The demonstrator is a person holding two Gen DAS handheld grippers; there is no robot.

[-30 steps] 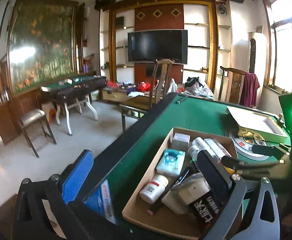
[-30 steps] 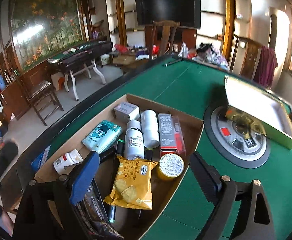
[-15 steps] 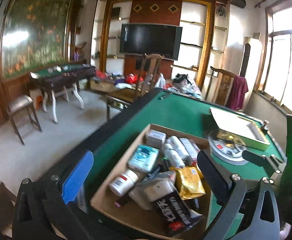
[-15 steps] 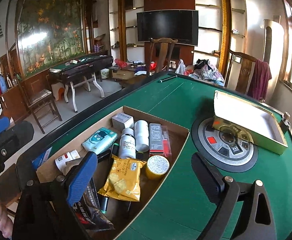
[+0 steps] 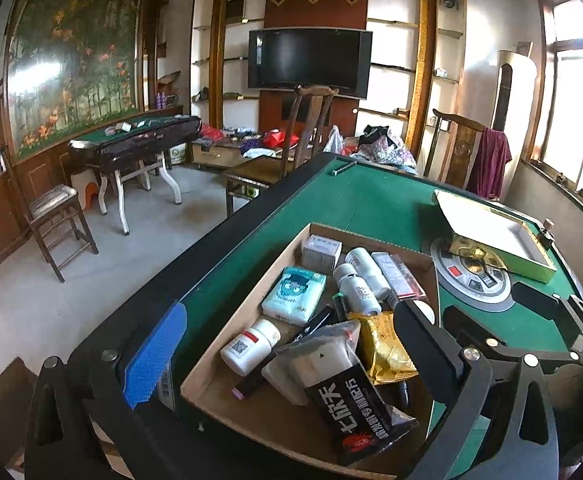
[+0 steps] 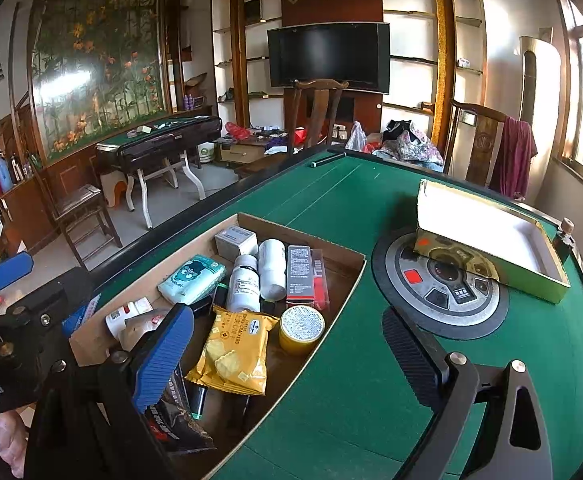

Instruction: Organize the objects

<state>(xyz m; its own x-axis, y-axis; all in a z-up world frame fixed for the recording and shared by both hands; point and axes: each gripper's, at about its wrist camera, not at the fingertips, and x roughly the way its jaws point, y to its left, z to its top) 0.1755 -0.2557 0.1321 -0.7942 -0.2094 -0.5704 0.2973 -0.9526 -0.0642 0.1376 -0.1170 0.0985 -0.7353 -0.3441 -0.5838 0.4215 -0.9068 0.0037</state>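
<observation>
A cardboard tray (image 5: 207, 384) (image 6: 355, 268) on the green table holds a teal tissue pack (image 5: 294, 294) (image 6: 192, 279), white bottles (image 5: 357, 288) (image 6: 272, 263), a yellow cracker pack (image 6: 233, 350) (image 5: 383, 346), a black snack bag (image 5: 351, 408), a yellow-lidded jar (image 6: 301, 329) and a red box (image 6: 305, 274). My left gripper (image 5: 287, 356) is open and empty above the tray's near end. My right gripper (image 6: 287, 354) is open and empty above the tray's right edge. The left gripper (image 6: 15, 280) also shows at the left of the right wrist view.
An open gold box (image 6: 491, 236) (image 5: 495, 232) lies on the round control panel (image 6: 443, 284) at the table's middle. Wooden chairs (image 6: 319, 108) stand along the far edge. A second green table (image 5: 139, 136) and a stool are across the room.
Both grippers have pulled back and risen, so the tray and table look farther away. Both stay open and empty. The tray's contents have not moved.
</observation>
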